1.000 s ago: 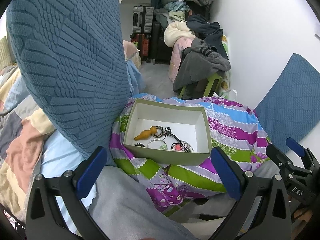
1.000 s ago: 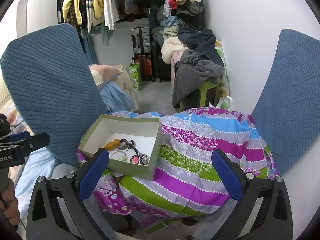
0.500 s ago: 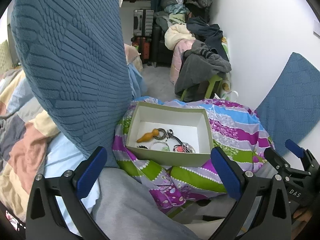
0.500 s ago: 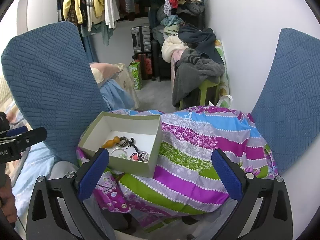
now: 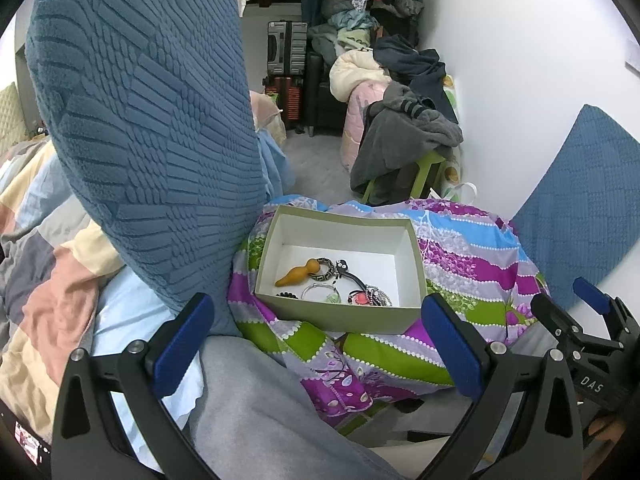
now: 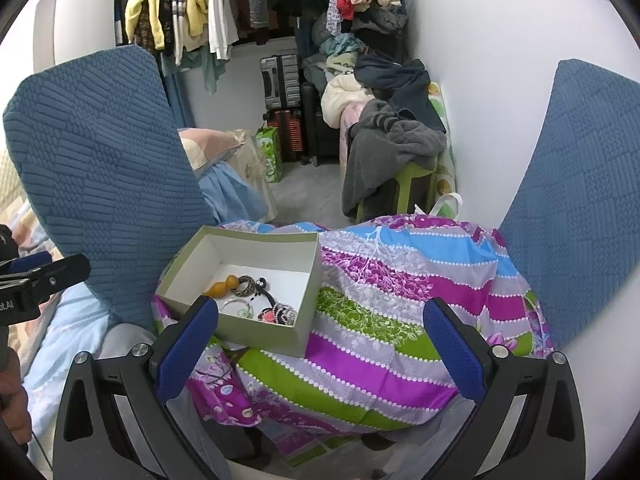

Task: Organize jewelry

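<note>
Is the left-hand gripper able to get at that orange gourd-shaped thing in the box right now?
Probably yes. The left gripper is open and empty, the box has no lid, and the orange gourd lies uncovered at its left side, a patterned ring touching its top.

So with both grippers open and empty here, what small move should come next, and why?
Probably lower the left gripper toward the open box; it faces the box squarely, and the orange gourd pendant lies apart from the tangled pieces.
</note>
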{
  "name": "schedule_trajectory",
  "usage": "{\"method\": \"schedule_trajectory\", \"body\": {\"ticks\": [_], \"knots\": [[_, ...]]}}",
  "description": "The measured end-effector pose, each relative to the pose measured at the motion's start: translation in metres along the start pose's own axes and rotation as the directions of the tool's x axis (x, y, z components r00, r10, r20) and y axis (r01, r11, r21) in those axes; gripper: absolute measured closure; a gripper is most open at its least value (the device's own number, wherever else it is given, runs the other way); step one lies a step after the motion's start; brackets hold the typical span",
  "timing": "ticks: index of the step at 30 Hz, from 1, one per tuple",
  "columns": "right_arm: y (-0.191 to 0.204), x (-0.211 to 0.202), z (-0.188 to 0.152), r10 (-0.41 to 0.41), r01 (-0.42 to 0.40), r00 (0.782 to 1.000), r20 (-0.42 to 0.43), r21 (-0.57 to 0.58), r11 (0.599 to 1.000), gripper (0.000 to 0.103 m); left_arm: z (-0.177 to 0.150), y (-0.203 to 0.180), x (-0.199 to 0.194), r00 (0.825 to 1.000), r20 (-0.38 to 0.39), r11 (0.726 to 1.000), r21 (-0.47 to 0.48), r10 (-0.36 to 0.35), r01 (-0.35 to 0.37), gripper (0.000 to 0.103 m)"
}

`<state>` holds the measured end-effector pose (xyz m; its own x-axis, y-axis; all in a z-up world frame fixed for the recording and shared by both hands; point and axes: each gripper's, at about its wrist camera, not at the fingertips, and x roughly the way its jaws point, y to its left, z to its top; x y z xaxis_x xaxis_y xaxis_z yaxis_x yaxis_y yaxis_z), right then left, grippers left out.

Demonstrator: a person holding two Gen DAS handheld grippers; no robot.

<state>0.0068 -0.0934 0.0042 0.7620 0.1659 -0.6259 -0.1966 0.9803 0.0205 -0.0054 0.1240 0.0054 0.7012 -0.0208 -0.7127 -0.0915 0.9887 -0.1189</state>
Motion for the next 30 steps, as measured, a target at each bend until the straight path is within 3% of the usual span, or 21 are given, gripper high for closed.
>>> {"method": "schedule_trajectory", "body": {"ticks": [30], "knots": [[-0.0016,-0.0027,-0.0061,-0.007,0.007,1.000,0.000,0.008,1.000,0.000,0.0012,-0.0039,-0.0071,1.000,0.015,1.000,0.006,-0.017,0.017,0.000]]}}
